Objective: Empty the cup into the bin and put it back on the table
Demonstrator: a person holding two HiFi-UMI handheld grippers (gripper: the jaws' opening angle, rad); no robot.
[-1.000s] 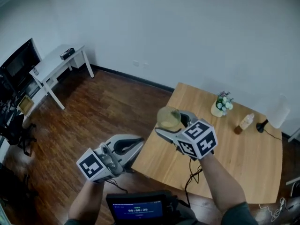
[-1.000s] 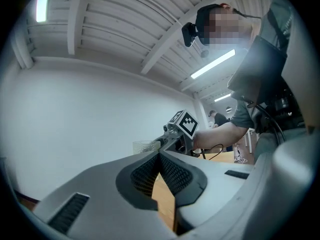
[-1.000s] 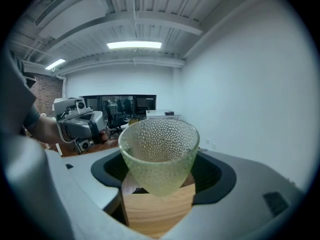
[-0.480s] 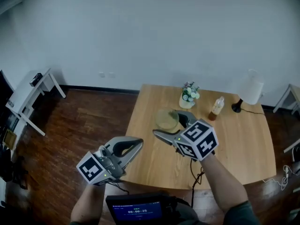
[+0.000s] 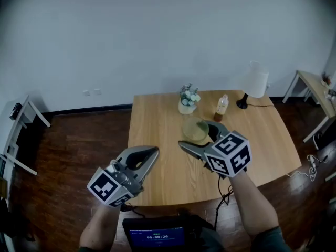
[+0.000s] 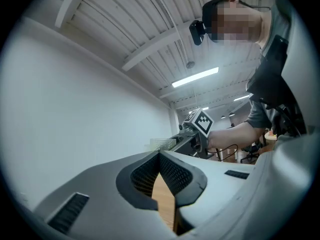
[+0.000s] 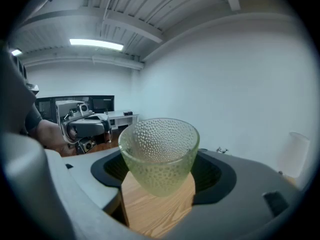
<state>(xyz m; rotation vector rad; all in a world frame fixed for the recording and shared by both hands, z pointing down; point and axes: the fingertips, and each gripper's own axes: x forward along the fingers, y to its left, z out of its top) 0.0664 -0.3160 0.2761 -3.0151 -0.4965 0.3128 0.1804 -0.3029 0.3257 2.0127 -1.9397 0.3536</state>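
Observation:
A dimpled, pale green glass cup [image 5: 195, 129] stands upright between the jaws of my right gripper [image 5: 198, 135], which is shut on it above the middle of the wooden table [image 5: 160, 135]. In the right gripper view the cup [image 7: 159, 154] looks empty and fills the space between the pads of the right gripper [image 7: 160, 170]. My left gripper [image 5: 149, 154] hovers over the table's near left part, to the left of the cup. In the left gripper view the left gripper [image 6: 160, 156] has its jaw tips touching and holds nothing.
At the table's far side stand a small flower pot [image 5: 187, 100], a bottle [image 5: 221, 105] and a white lamp [image 5: 255, 82]. A white desk [image 5: 23, 121] is at the far left and another table [image 5: 315, 88] at the right. A screen device [image 5: 157, 236] sits below me.
My view has swung round, so the table now lies straight ahead. The right gripper, still holding the cup, has gone from the table's left edge to above its middle. The left gripper stays shut.

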